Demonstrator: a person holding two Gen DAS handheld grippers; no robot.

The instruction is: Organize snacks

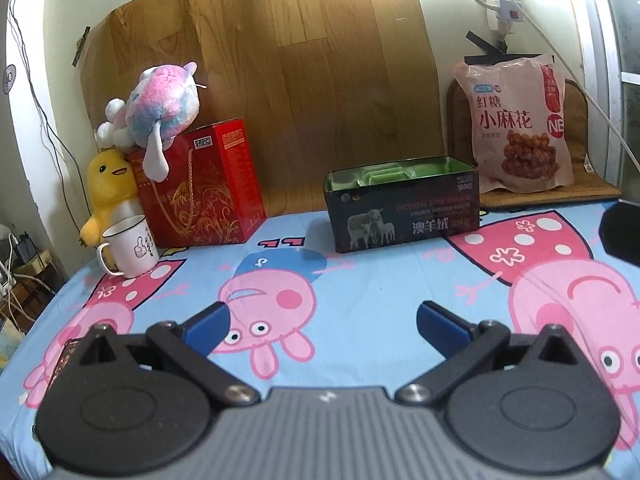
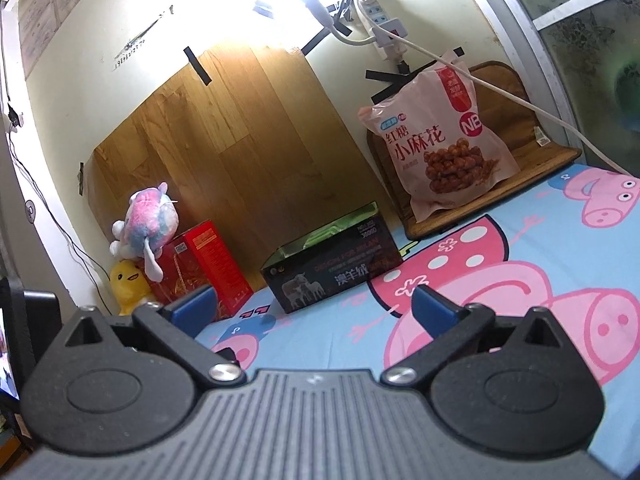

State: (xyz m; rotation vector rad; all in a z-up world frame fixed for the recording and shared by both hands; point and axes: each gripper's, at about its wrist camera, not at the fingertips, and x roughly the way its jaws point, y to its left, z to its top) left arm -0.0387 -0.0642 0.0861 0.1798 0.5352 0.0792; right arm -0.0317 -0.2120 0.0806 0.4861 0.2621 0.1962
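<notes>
Snack bag upper right of frame: pink, puffy, sealed, brown twists pictured, upright on brown mat. Left gripper & right gripper both spread wide, nothing held.

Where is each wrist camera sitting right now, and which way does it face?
Left wrist: low over the bedsheet, facing the tin box squarely; its open claw shows.
Right wrist: higher and tilted, facing the tin box and snack bag; its open claw shows.
Shared: box, bag, red gift box.
</notes>
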